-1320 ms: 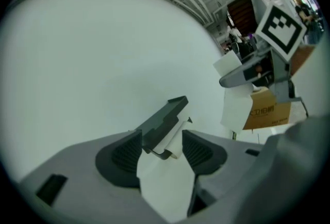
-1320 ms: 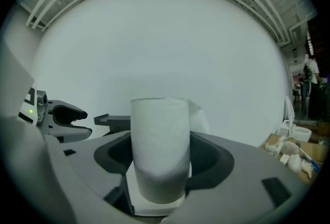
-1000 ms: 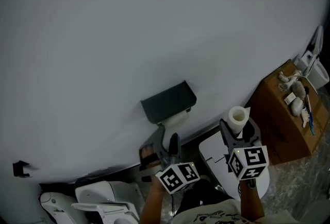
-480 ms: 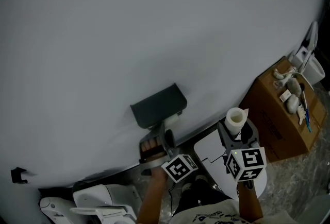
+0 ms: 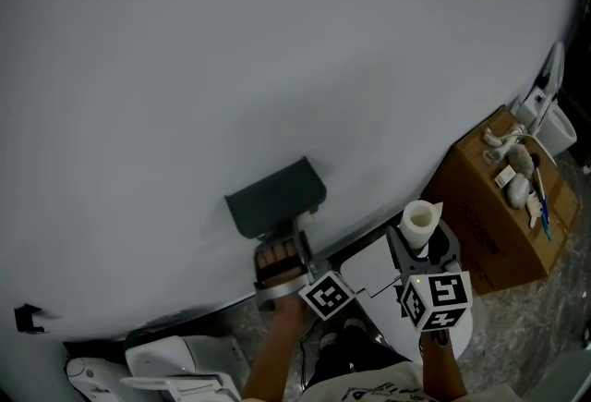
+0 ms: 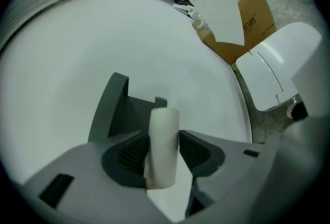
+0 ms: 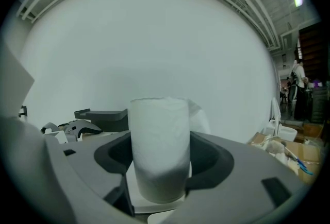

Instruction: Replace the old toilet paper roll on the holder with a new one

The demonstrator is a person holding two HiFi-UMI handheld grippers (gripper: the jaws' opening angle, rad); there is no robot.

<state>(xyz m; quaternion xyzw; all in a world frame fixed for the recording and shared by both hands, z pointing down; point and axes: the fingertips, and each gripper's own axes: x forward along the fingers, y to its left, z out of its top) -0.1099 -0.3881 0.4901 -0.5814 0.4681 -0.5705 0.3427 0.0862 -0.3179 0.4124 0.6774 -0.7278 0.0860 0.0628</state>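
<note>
A dark grey paper holder is fixed low on the white wall. On it sits the old bare cardboard tube, with the holder's cover behind it. My left gripper reaches in just under the holder. Its jaws are closing with the tube between them, and the pads stand close at its sides. To the right, my right gripper is shut on a new white paper roll, which stands upright between the pads. A loose sheet hangs off the roll's back.
A brown cardboard box with small items on top stands against the wall at right. A white toilet lid lies below the right gripper. More white fixtures sit at lower left, and a small black hook is on the wall.
My left gripper has moved up to the holder and rolled, so the tube now sits between its jaws. The right gripper with the new roll has hardly moved.
</note>
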